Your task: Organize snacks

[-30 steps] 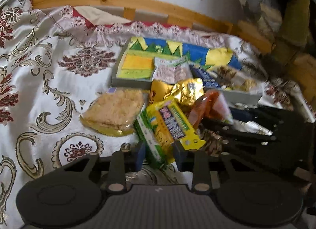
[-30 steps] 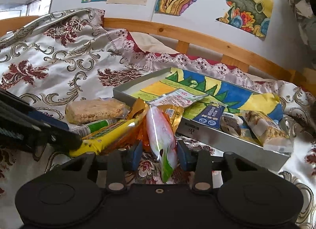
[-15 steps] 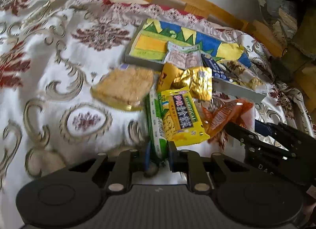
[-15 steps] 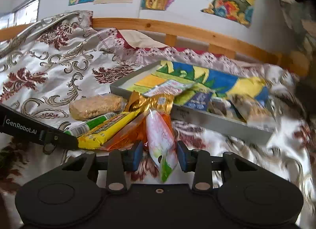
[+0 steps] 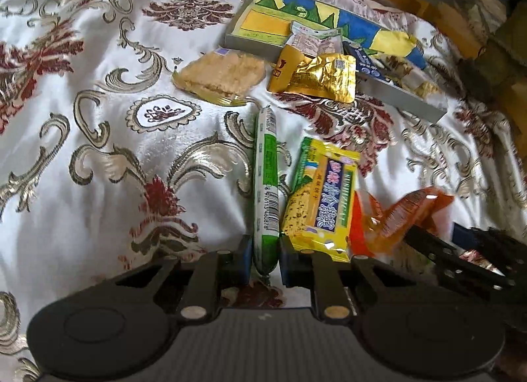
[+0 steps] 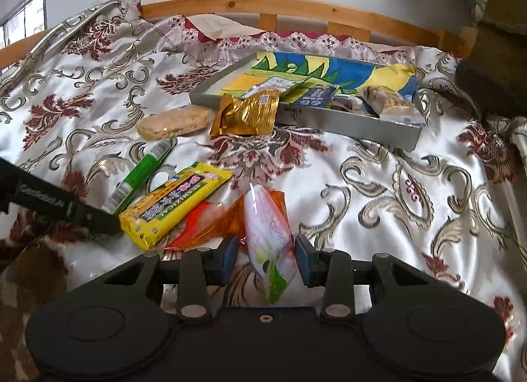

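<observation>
My left gripper (image 5: 263, 260) is shut on the near end of a green sausage stick (image 5: 266, 184), which lies on the patterned bedspread. A yellow biscuit pack (image 5: 321, 200) lies against the stick's right side. In the right wrist view my right gripper (image 6: 266, 256) is shut on an orange and pink snack packet (image 6: 268, 237), with the green stick (image 6: 141, 177) and yellow pack (image 6: 174, 204) to its left. Further back a gold pouch (image 6: 245, 113) leans on the grey tray (image 6: 346, 123), which holds several snacks. A clear-wrapped cracker block (image 5: 220, 75) sits left of the pouch.
A wooden bed rail (image 6: 296, 11) and a wall with drawings run behind the tray. Dark bedding or clothing (image 6: 494, 45) is heaped at the far right. The bedspread (image 5: 98, 102) spreads out to the left of the snacks.
The left jaws closed on the green stick and drew it, with the yellow pack, away from the gold pouch. The right gripper carried the orange packet back from the pile.
</observation>
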Demonstrator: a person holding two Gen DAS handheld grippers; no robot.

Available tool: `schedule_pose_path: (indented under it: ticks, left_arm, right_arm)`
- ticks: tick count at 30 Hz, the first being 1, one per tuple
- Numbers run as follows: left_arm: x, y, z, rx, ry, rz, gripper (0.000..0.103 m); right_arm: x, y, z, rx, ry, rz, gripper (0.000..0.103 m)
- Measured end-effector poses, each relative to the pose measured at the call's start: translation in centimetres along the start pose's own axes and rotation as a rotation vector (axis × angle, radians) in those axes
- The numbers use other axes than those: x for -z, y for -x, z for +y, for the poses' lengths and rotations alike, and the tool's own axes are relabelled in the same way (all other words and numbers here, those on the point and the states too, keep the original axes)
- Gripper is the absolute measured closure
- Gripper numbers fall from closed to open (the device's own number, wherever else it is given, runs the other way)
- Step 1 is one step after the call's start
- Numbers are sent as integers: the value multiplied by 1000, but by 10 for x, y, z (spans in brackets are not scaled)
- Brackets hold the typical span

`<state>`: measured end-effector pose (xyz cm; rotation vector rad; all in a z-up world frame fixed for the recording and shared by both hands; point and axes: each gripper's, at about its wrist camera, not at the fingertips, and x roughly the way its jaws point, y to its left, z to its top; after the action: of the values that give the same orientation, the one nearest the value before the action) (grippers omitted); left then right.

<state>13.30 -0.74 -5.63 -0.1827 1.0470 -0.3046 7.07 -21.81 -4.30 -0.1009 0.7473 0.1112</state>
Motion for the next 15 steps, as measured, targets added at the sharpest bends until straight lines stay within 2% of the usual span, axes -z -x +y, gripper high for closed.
schedule_pose_path:
  ticks: [2, 4, 7, 10, 12, 15]
  left_arm:
    - [0, -2, -2, -26, -26, -7, 82]
    - [0, -4, -5, -51, -48, -24, 69]
    - [-2, -7, -5, -87, -80, -57, 52]
    - [-3, -9, -2, -84, -81, -95, 41]
    - [-5, -10, 0, -64, -68, -103, 37]
    - [-9, -9, 7, -28, -36, -140, 36]
  right_arm:
    - [1, 3, 1, -8, 5, -1, 60]
    - [1, 3, 3, -8, 17, -15, 47]
    - [0, -1, 5, -7, 35, -24, 40]
    - [-1, -8, 5, 1, 48, -19, 31]
    - [-1, -11, 4, 10, 49, -26, 26]
    - [-2, -19, 1, 23, 36, -34, 23]
